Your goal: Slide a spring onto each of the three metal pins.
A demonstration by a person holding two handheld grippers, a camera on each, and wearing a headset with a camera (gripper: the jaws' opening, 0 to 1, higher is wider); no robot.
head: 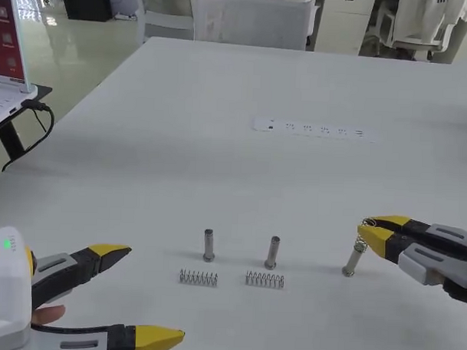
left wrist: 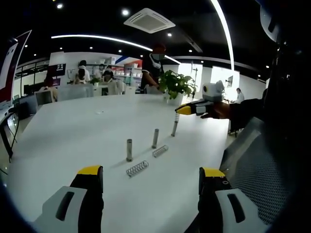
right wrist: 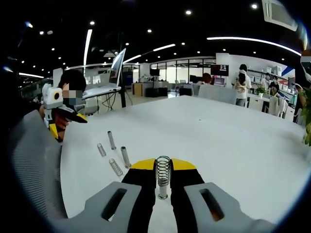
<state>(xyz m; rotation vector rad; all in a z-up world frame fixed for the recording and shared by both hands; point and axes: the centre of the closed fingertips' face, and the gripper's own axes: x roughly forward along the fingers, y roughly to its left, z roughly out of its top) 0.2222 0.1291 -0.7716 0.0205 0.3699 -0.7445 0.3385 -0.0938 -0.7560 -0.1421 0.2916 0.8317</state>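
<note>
Spring three [right wrist: 163, 177], a bright wire coil, stands upright in the right gripper view, clamped between the yellow-tipped jaws of the right gripper [right wrist: 163, 166], its lower end at the top of the right pin [right wrist: 163, 194]. Head view adds that this pin leans, toward the right edge of the matte white surface [head: 220, 105]. Left pin [head: 209, 245] and middle pin [head: 273, 252], smooth grey cylinders, stand upright toward the near edge. Left loose spring [head: 198, 277] and middle loose spring [head: 264, 280] lie flat just before them. Left gripper [head: 146, 293] hangs at the near-left corner, jaws wide apart, empty.
</note>
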